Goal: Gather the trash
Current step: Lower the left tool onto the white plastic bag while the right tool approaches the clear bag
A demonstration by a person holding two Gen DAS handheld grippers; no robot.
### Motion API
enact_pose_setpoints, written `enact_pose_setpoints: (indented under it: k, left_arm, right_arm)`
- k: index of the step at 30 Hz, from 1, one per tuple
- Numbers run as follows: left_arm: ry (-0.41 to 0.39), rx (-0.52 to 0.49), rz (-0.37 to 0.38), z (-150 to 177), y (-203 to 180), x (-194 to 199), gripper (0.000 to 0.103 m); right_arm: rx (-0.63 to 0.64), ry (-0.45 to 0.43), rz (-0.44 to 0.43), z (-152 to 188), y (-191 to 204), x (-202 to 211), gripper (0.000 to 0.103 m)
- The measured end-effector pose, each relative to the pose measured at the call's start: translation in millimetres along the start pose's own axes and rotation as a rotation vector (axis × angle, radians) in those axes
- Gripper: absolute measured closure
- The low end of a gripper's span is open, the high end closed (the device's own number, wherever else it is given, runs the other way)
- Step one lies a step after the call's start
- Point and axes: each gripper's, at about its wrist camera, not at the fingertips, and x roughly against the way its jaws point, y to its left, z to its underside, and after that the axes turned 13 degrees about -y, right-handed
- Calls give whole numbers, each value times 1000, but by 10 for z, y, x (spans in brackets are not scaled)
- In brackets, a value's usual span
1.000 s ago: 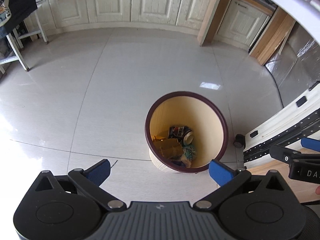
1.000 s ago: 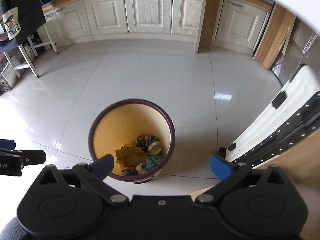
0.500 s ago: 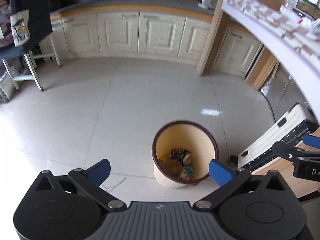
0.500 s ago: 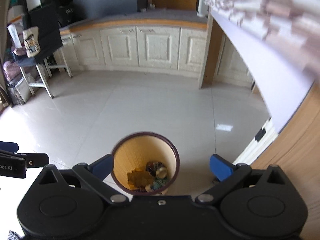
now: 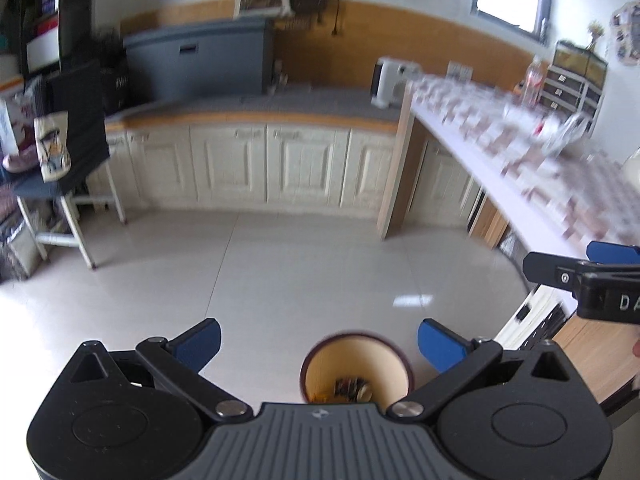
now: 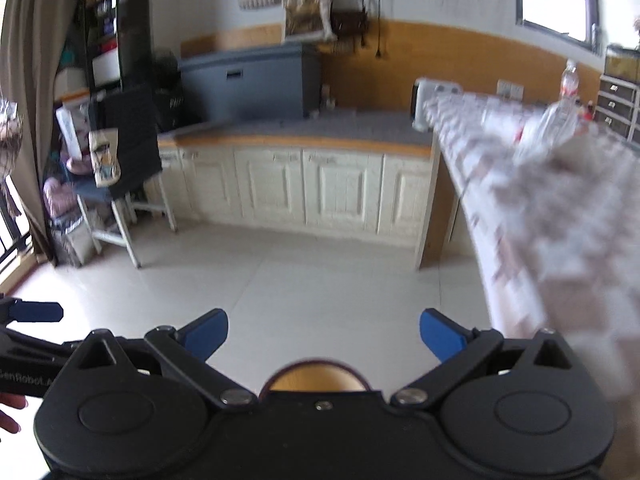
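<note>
While the bin (image 5: 356, 368) was looked at from close above a second ago, it is now seen small and low, just past the left gripper (image 5: 318, 344) and half hidden under the right gripper (image 6: 323, 338). Both grippers have been lifted and tipped up toward the room. Some trash (image 5: 352, 388) is seen at the bottom of the bin, so that part looks done, and more trash is probably being looked for now.

Both grippers are spread wide, and nothing is held between the blue pads (image 5: 200, 340) of either one.

A long table (image 6: 560, 220) with a patterned cloth is found up and to the right of both grippers. It is blurred. A clear bottle (image 6: 548, 128) is seen on it, far ahead and to the right; it may be the next trash, but that is only a guess.

The table edge is close on the right side, so little room is left there. A white folded thing (image 5: 536, 312) is leaned under the table, near the bin. Ahead and to the left, the floor (image 5: 300, 272) is wide and bare as far as the cupboards (image 5: 280, 164). A stool (image 5: 72, 208) is kept far off to the left.
</note>
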Motion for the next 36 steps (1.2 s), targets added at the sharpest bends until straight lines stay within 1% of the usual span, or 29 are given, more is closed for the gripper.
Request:
enact_pose_setpoints:
  k: [5,8,13,16,20,24,26,28,30,31,32,34,36]
  left_arm:
    - [-101,-20,33,-339,-147,140,0]
    - [-153,-33,55,-521,-299,151,0]
    - [-222,-51,99,-787,-618,109,0]
    - [-253,-48,125,-938,-836,48,0]
    - [-275,-16,185,-1149,-1088,-79,0]
    - [-294,-26,201,-1332,-1406,-210,0]
    - [-291,-32,214,-1408,-1585,-292,0]
    - [-287,-29,232,-1489,-1772,-379,0]
    - [-286,-15,267,-1576,-1950,-471,0]
    - [-282,-5,288,-1615,-2044,-525,0]
    - [-279,6,306,-1653,-2114,-581,0]
    - [-266,40,360,-1722,-2292,-718,0]
    - [-242,84,420,-1792,-2430,-875,0]
  right_arm:
    - [1,-74,26,-329,-165,185,0]
    - [22,-125,42,-535,-324,296,0]
    - [50,-180,64,-868,-717,446,0]
    - [90,-204,86,-1037,-1009,498,0]
    - [167,-225,116,-1187,-1376,492,0]
    - [250,-243,181,-1239,-1770,419,1]
    - [287,-241,181,-1246,-1962,345,11]
    - [315,-245,176,-1242,-2122,260,14]
    - [354,-248,182,-1228,-2248,175,18]
    - [386,-250,189,-1217,-2301,108,22]
    - [410,-254,196,-1205,-2336,65,24]
    - [460,-265,203,-1188,-2418,-50,24]
    - [483,-270,208,-1181,-2502,-172,24]
